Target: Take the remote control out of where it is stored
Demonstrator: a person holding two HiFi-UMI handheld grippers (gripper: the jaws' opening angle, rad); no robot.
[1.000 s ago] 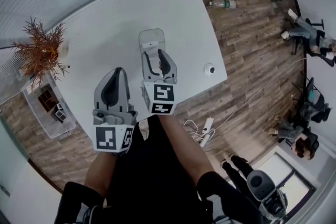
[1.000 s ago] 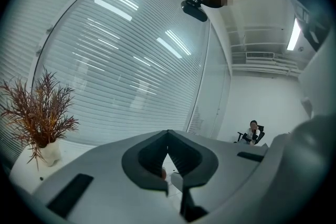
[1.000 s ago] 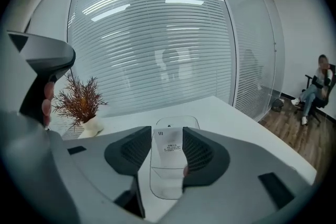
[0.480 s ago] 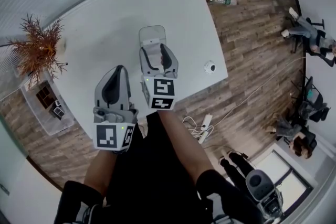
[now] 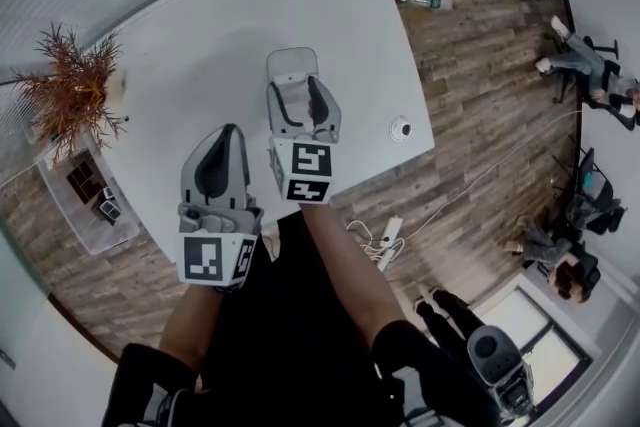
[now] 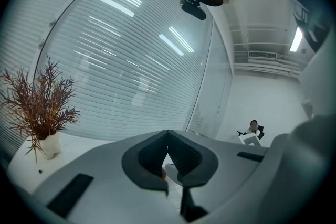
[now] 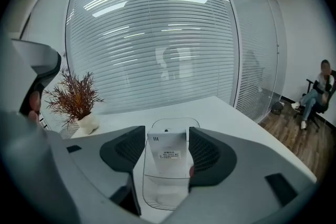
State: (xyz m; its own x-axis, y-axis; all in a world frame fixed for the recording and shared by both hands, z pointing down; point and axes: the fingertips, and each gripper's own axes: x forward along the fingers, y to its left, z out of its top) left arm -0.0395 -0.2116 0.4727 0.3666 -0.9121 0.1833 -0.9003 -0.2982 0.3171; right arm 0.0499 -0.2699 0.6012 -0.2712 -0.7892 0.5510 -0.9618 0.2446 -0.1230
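Right tool (image 7: 166,140) apart around remote control (image 7: 168,152), upright in holder (image 7: 157,192), long axis vertical; left tool (image 6: 168,135) together

Head view: overhead, steeply down. Both gripper views: low over table (image 7: 226,110), facing blinds (image 7: 157,34); plant (image 7: 73,97) shared.

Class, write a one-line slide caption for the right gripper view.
Right gripper, jaws open, facing a white remote control standing in a clear holder on the white table.

white remote control (image 7: 167,148), clear holder (image 7: 157,194), white table (image 5: 200,45), rust-red plant (image 5: 70,95)
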